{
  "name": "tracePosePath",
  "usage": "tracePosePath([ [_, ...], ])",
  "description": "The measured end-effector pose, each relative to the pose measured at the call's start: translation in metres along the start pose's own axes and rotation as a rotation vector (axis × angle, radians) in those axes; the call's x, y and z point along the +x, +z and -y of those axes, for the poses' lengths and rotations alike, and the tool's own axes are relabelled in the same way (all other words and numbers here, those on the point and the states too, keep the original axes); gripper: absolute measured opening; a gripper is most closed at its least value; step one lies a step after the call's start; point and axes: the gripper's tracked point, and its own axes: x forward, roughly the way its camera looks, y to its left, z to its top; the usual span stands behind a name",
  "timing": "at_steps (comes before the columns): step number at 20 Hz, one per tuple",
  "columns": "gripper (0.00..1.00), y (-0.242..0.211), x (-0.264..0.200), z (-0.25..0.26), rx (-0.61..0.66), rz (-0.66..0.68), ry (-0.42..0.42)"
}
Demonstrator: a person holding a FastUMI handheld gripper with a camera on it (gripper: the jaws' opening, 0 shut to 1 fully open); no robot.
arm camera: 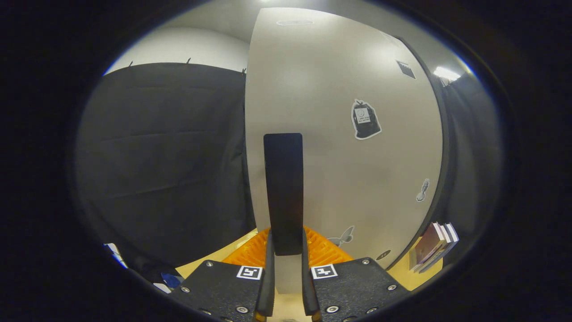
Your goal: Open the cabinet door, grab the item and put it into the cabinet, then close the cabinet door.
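Observation:
The white cabinet door point(339, 134) stands close ahead, with a few stickers on its face. Its tall black handle point(283, 179) runs upright near the door's left edge. My gripper point(286, 243) is shut on the lower end of that handle, one finger pressing on each side. Beyond the door's right edge, a small stack of books point(432, 247) lies on the yellow table top point(404, 273). The inside of the cabinet is hidden behind the door.
Black cloth point(165, 161) hangs as a wall just left of the door's free edge. A dark panel point(469, 170) stands past the door's right edge. Low on the left, small blue and white things point(167, 281) lie by the table's corner.

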Motion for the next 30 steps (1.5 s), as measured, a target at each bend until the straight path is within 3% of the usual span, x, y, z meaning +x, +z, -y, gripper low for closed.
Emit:
tracePosePath([
  [15,0.25,-0.006,-0.037,0.030,-0.018,0.014,0.207],
  [30,0.24,-0.008,-0.064,0.060,0.066,0.058,0.121],
])
